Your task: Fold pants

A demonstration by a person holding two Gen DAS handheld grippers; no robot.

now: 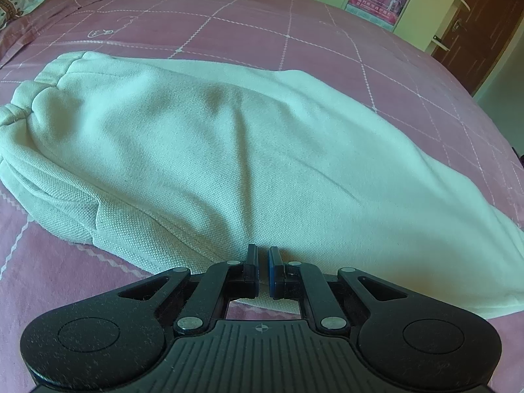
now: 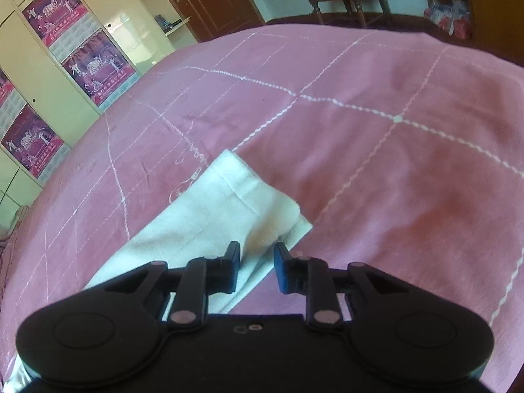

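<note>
From my left wrist, the white pants (image 1: 229,150) sprawl across the pink bedspread (image 1: 294,29), waistband toward ten o'clock. My left gripper (image 1: 263,255) sits at six o'clock over their near edge, jaws nearly together; I can't tell if cloth is pinched.

From my right wrist, my right gripper (image 2: 257,255) stands partly open over the leg hem (image 2: 235,193), pads clear of it.

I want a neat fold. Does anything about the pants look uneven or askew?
Yes. At the leg end of the pants the hems don't match: a lower layer's corner sticks out past the top hem. Lying on the bedspread, nothing looks damaged.
</note>
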